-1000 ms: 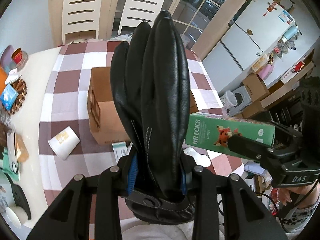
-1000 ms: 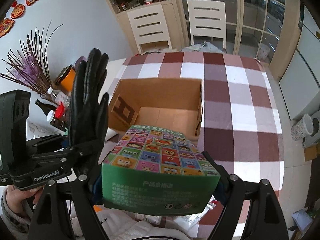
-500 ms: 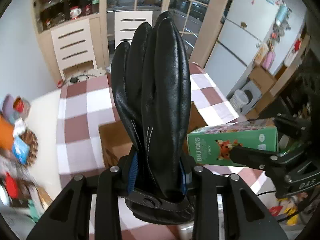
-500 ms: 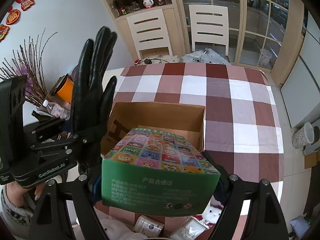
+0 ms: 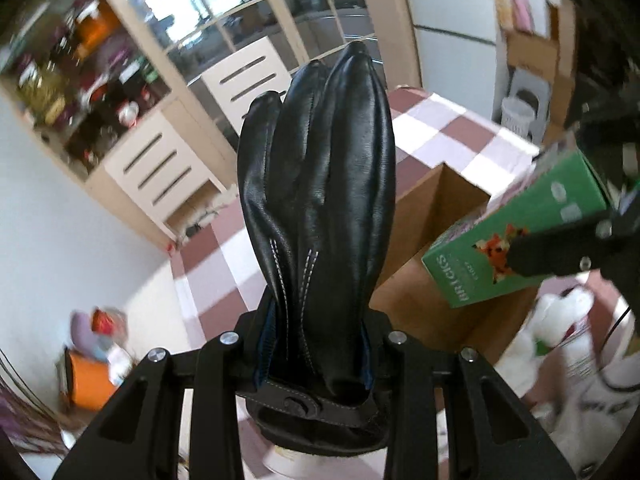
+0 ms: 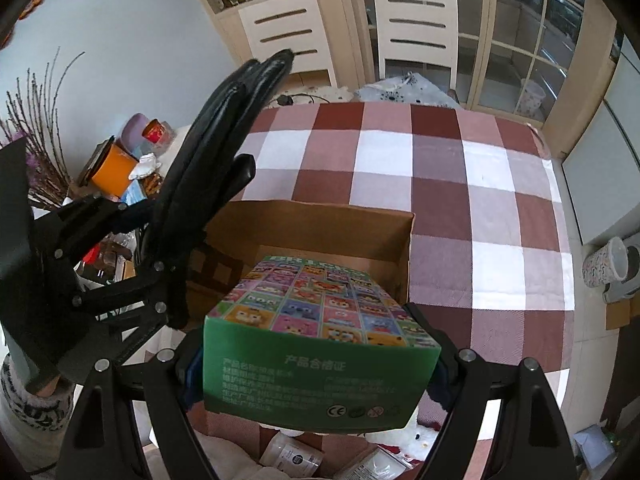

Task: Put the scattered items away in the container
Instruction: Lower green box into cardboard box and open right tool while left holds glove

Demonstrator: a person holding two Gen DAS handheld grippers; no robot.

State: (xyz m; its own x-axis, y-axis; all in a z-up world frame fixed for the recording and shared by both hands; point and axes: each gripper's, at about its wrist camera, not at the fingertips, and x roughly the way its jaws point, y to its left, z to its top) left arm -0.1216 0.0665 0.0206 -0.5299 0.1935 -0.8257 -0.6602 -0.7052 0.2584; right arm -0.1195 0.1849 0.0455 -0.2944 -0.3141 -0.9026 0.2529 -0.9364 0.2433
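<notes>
A: What does each tool hold?
B: Left tool (image 5: 316, 344) clamps a black glove (image 5: 320, 208); right tool (image 6: 320, 360) clamps a green box (image 6: 320, 344), both above the open carton (image 6: 320, 232) on the checked surface (image 6: 480, 184).

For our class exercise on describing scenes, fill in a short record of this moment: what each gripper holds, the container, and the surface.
left gripper: shut on black glove, fingers pointing up
right gripper: shut on green box of bricks
container: open cardboard box, nothing visible inside
box position: green box over the near edge of the cardboard box
surface: checked tablecloth
behind table: white chair
</notes>
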